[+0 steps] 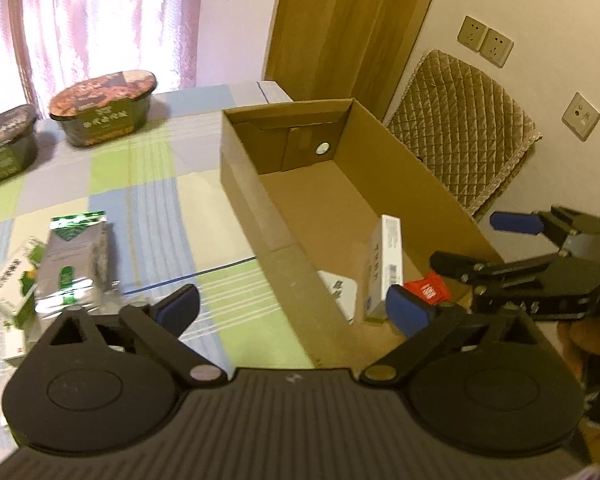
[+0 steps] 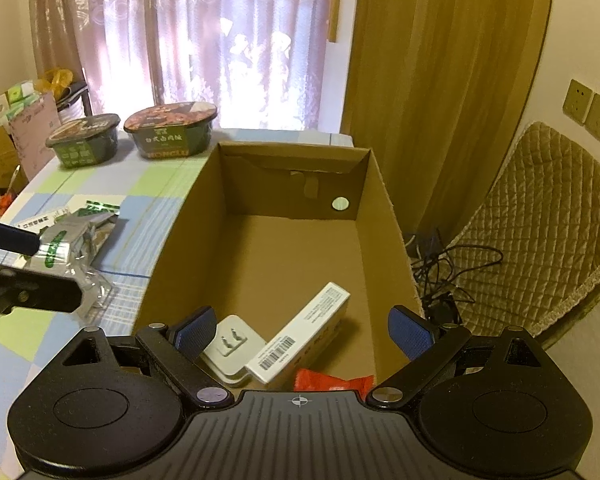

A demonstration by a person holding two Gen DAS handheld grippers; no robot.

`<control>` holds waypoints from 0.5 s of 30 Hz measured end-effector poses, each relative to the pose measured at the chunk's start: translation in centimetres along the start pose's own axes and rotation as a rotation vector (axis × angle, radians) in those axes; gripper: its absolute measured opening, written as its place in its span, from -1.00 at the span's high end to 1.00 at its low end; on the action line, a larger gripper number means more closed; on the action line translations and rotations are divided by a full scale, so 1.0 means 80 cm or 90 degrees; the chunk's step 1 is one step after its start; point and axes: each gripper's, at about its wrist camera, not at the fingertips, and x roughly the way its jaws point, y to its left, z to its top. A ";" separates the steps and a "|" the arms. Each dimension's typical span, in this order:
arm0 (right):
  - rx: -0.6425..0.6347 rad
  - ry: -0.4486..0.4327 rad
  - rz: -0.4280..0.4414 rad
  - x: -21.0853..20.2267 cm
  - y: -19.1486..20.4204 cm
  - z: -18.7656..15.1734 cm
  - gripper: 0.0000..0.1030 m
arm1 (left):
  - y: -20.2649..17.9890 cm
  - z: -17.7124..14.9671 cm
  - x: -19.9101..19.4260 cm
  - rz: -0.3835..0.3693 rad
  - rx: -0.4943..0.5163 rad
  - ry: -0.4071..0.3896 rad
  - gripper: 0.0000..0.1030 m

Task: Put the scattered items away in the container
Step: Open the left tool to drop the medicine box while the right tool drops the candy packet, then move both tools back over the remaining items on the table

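We see the left gripper [image 1: 294,312] spread wide with nothing between its blue pads, hovering over the near left wall of the cardboard box [image 1: 252,208], one pad above the checked cloth of the worktop [image 1: 152,200] and the other inside the box. Our right gripper [image 2: 302,334] is just as wide apart and empty, poised over the near end of the box [image 2: 188,232]. Down inside we can make out three things already gathered at the near end: a white plug adapter [image 2: 230,354] lying prongs up, a long white carton [image 2: 300,340] leaning across it with its barcode showing, and a red packet [image 2: 328,380] beside them. Out on the worktop, left of the box, a silver and green foil pouch [image 1: 74,264] lies on a heap with a white and green carton [image 1: 10,286]. Further back, near the pink curtain [image 2: 204,32], two instant meal bowls [image 2: 170,130] stand side by side, well apart from the box
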 end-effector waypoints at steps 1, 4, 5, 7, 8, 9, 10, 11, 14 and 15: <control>0.000 -0.001 0.001 -0.003 0.003 0.000 -0.90 | 0.003 -0.004 -0.006 0.004 0.000 0.000 -0.97; -0.002 -0.001 0.003 -0.011 0.015 0.001 -0.90 | 0.014 -0.016 -0.021 0.015 -0.004 0.002 -0.97; -0.002 -0.002 0.005 -0.014 0.019 0.001 -0.90 | 0.019 -0.020 -0.027 0.020 -0.005 0.003 -0.97; -0.003 -0.003 0.007 -0.018 0.028 0.001 -0.90 | 0.026 -0.030 -0.038 0.029 -0.004 0.005 -0.97; -0.003 -0.004 0.009 -0.021 0.033 0.001 -0.90 | 0.031 -0.035 -0.044 0.033 -0.004 0.006 -0.97; -0.004 -0.005 0.012 -0.023 0.039 0.001 -0.90 | 0.035 -0.041 -0.050 0.036 -0.007 0.007 -0.97; -0.004 -0.006 0.014 -0.026 0.044 0.001 -0.90 | 0.040 -0.046 -0.056 0.039 -0.010 0.007 -0.97; -0.004 -0.007 0.017 -0.029 0.050 0.001 -0.90 | 0.047 -0.051 -0.063 0.043 -0.012 0.008 -0.97; -0.003 -0.009 0.030 -0.039 0.069 0.000 -0.90 | 0.066 -0.071 -0.084 0.063 -0.016 0.007 -0.97; -0.005 -0.009 0.037 -0.043 0.076 -0.001 -0.90 | 0.073 -0.077 -0.090 0.071 -0.019 0.009 -0.97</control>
